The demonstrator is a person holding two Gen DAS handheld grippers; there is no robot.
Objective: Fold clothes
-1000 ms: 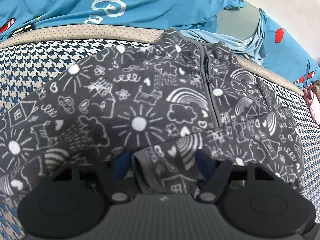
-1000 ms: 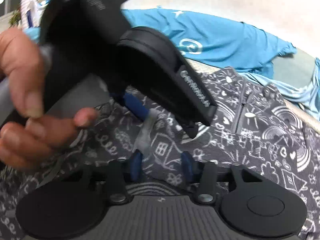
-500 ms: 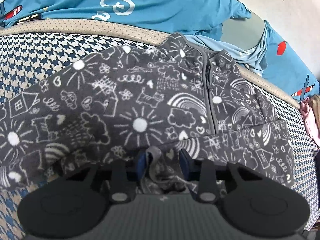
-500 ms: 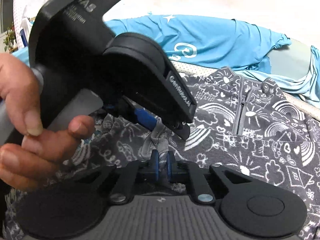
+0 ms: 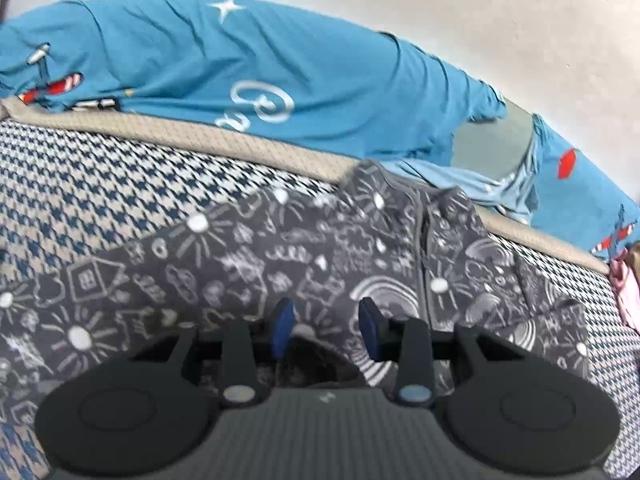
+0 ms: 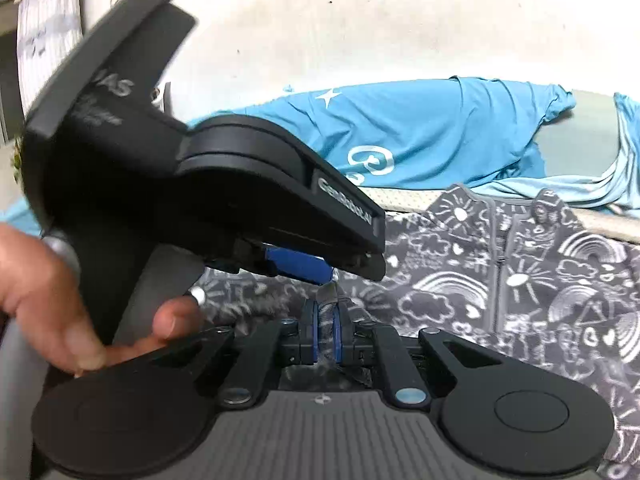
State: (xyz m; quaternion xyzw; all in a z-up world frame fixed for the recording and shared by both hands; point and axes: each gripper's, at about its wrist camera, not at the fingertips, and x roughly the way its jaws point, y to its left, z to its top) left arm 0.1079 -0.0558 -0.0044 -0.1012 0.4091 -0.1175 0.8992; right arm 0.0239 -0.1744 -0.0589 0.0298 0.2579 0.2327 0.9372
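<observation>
A dark grey fleece jacket (image 5: 240,280) with white doodle print lies spread, zip up, on a houndstooth cushion (image 5: 80,168). My left gripper (image 5: 326,328) is over its near hem, its blue pads a little apart with a bunch of the dark fleece between them. In the right wrist view the left gripper (image 6: 328,270) hangs just above and left, the grey hem caught at its tip. Directly below it my right gripper (image 6: 325,332) is shut on a pinch of the same hem. The jacket (image 6: 520,288) stretches away to the right.
A bright blue printed shirt (image 5: 240,60) is draped along the back behind a beige trim (image 5: 160,128); the shirt (image 6: 420,132) shows in the right wrist view too. A pink cloth (image 5: 624,292) sits at the right edge. A hand (image 6: 48,300) holds the left gripper's handle.
Both grippers closed on the jacket's near hem, then rose with it. The hem has lifted off the cushion, and both views now take in more of the wall.
</observation>
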